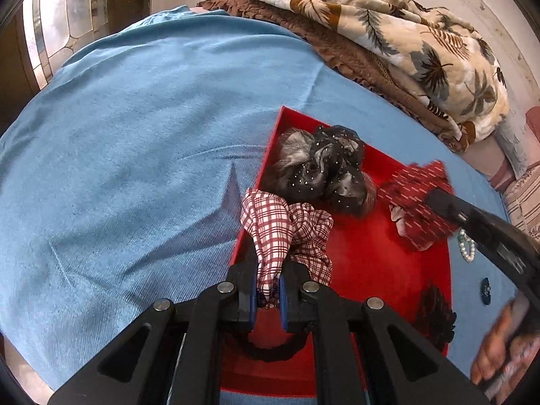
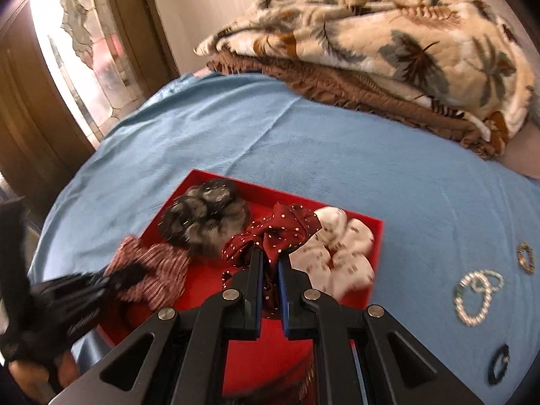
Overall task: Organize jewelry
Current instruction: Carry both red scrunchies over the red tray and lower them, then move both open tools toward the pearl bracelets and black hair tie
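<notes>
A red tray lies on the blue bedspread. My left gripper is shut on a red-and-white plaid scrunchie at the tray's left wall. My right gripper is shut on a dark red dotted scrunchie over the tray; it shows blurred in the left wrist view. A black-grey sparkly scrunchie and a white patterned scrunchie lie in the tray. A pearl bracelet, a gold ring and a dark hair tie lie on the bedspread to the right.
A folded leaf-print blanket over a brown quilt lies at the back of the bed. A window and door frame stand at the left. A black elastic band and a black lace piece lie in the tray.
</notes>
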The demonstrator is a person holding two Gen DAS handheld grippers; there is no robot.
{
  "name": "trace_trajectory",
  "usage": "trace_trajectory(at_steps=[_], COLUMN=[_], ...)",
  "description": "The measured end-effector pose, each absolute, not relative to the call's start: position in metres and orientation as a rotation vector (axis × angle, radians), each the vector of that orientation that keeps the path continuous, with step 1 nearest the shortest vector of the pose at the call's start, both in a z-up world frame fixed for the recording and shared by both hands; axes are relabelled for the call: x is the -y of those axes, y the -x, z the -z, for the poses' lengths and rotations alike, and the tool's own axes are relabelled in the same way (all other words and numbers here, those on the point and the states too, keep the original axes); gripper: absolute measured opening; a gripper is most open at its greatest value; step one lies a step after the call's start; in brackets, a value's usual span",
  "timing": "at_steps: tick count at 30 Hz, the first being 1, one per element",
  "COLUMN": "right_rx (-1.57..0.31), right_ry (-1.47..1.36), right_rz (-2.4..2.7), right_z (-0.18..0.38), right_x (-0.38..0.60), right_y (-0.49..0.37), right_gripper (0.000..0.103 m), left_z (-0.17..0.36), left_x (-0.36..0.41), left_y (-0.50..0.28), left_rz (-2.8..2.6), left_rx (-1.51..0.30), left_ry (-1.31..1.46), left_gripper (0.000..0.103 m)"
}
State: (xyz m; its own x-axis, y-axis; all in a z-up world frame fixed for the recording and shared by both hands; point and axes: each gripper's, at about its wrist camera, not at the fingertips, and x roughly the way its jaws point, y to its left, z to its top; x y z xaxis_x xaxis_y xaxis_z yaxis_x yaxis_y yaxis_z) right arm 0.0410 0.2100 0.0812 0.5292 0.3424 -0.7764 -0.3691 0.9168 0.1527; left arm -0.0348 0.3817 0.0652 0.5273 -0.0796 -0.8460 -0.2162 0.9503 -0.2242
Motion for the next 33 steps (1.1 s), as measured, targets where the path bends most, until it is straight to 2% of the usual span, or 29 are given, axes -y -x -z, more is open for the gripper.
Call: trace_trajectory(at_steps=[9, 12, 15, 20, 29, 33], right_rx=[-1.019, -1.014, -0.979, -0.939, -0.913, -0.916], right_ry=[0.021, 0.014, 0.050, 0.056, -0.009, -0.021], right_rz=[-0.373, -0.370, -0.371, -0.371, -0.350, -0.276], right_z=[-0.048, -0.052, -0.063, -0.079, -0.098, -0.095], right_x=[-0.218, -0.217, -0.218, -0.211, -0.155, -0.107], right_y=[-0.084, -0.084, -0.077, -0.067, -0.023, 0.007], right_gripper=[0.011, 0.013, 0.022, 0.038, 0.051, 0.053], left_z=[-0.066, -0.069, -0.072, -0.080, -0.085, -0.085], left_x=[-0.376, -0.378, -0.377, -0.374, -0.386, -0.388], left_y=[0.034, 0.037, 0.039, 0.044, 0.051, 0.051], left_rz=[-0.073, -0.071, -0.063, -0.055, -0.082, -0.080], left_rx=[-1.010, -0.992, -0.982, -0.939, -0.897, -0.897], left_ry=[0.290, 0.299, 0.304, 0.289, 0.323, 0.357], left_gripper=[0.010, 0.016, 0.022, 0.042, 0.046, 0.046])
